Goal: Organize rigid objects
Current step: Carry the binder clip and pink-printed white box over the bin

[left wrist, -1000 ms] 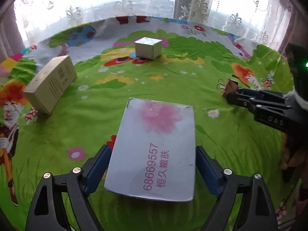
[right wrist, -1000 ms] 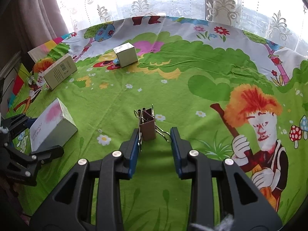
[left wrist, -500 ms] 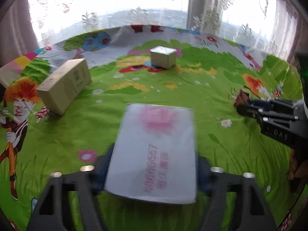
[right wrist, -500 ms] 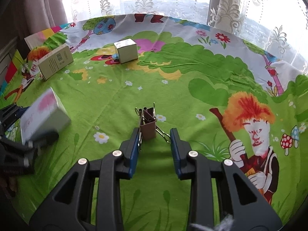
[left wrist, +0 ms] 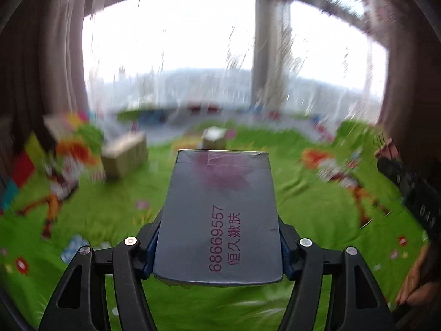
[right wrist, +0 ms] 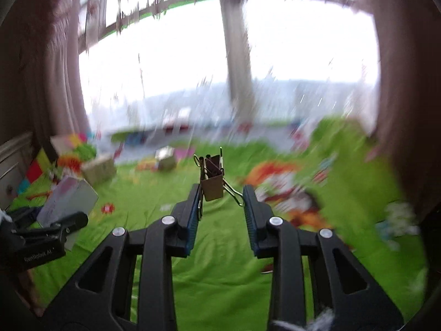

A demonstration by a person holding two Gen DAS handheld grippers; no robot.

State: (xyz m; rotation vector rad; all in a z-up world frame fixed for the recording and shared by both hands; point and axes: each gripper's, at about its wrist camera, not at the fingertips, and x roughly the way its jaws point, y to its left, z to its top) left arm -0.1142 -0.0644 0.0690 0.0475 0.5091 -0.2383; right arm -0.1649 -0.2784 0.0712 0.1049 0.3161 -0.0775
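In the left wrist view, the left tool at the bottom middle grips a flat white box with pink print you can read; its jaws closed on the box a moment ago. The right wrist view shows that box only at the far left, and the right tool pinching a brown binder clip by its wire handles. Farther back on the green cartoon cloth, two blurry boxes sit closed.

A flat grey carton printed 68669557 is held lengthwise off the cloth; a brown binder clip is carried upright, its wire handles splayed.
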